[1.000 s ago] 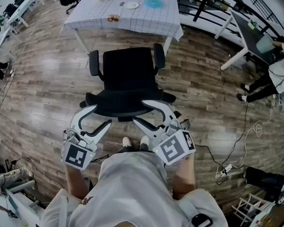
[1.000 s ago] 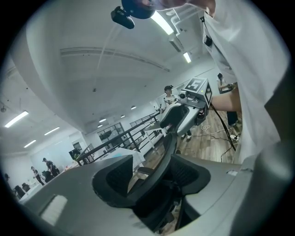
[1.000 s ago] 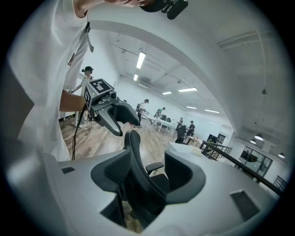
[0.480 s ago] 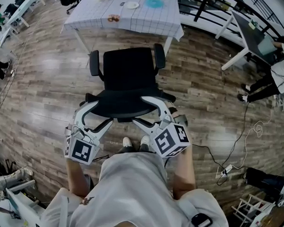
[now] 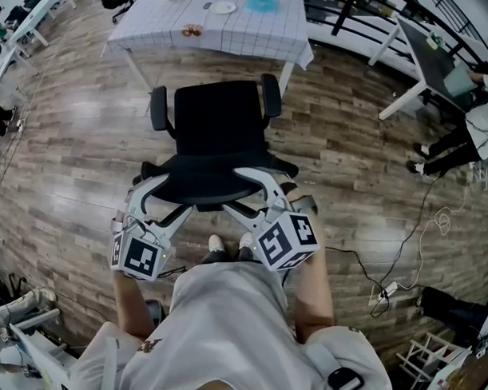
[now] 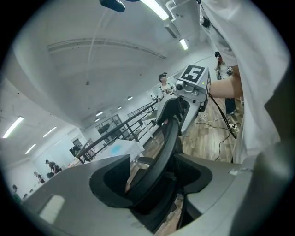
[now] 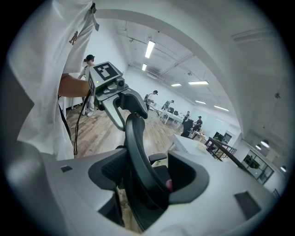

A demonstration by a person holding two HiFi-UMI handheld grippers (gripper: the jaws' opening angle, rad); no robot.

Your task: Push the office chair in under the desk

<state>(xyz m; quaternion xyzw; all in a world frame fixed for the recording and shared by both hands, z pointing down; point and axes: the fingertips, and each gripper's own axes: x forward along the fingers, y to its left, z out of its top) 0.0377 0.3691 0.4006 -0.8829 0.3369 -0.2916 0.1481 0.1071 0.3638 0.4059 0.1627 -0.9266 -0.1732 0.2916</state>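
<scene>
Overhead, left gripper (image 5: pixel 175 196), right gripper (image 5: pixel 235 190) straddle chair (image 5: pixel 219 117); gripper views: jaws just opened, unclamped.

Wood floor (image 5: pixel 69 168), office chair (image 5: pixel 218 121), cloth-covered desk (image 5: pixel 226 30)

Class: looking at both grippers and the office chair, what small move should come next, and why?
Probably close both grippers onto the backrest rim before pushing. The left gripper and right gripper straddle it with jaws apart, the left's just having opened, the right's opened then partly closed, seemingly not yet gripping. The desk stands ahead, beyond the seat.
</scene>
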